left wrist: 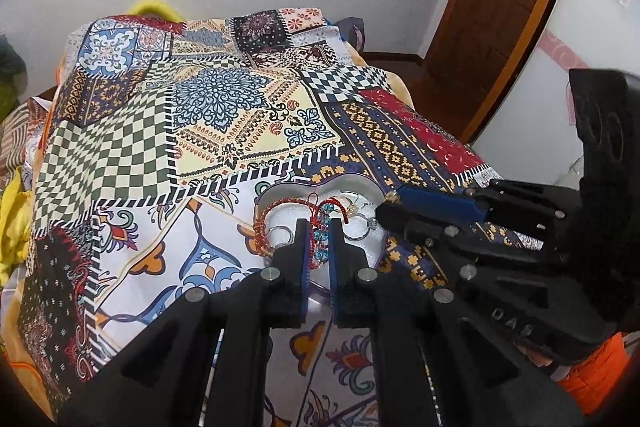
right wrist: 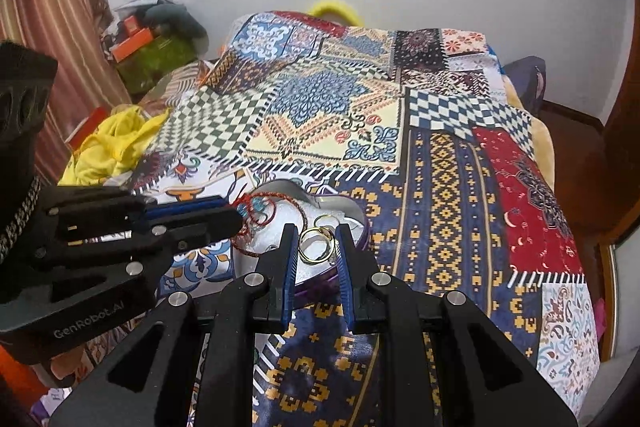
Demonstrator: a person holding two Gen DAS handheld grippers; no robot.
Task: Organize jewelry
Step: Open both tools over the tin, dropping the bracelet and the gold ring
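Jewelry in the tin [left wrist: 362, 187] on the bedspread [left wrist: 224, 115]: left gripper [left wrist: 319, 233] clamped on the red bracelet [left wrist: 320, 211], right gripper [right wrist: 318, 241] nipping a gold ring [right wrist: 317, 245]; we lift both slowly to free tangles.

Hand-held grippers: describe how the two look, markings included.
Both are matte black plastic linkages with round silver pivot pins and blue ridged pads lining the fingers. The left hand-held gripper carries pale "GenRobot.AI" lettering on its body; the right hand-held gripper shows raised "DAS" lettering. An orange sleeve shows behind the right one.

heart-shaped tin [left wrist: 362, 187] near half hidden behind left tool [left wrist: 319, 233], tangled jewelry [left wrist: 320, 215] indistinct
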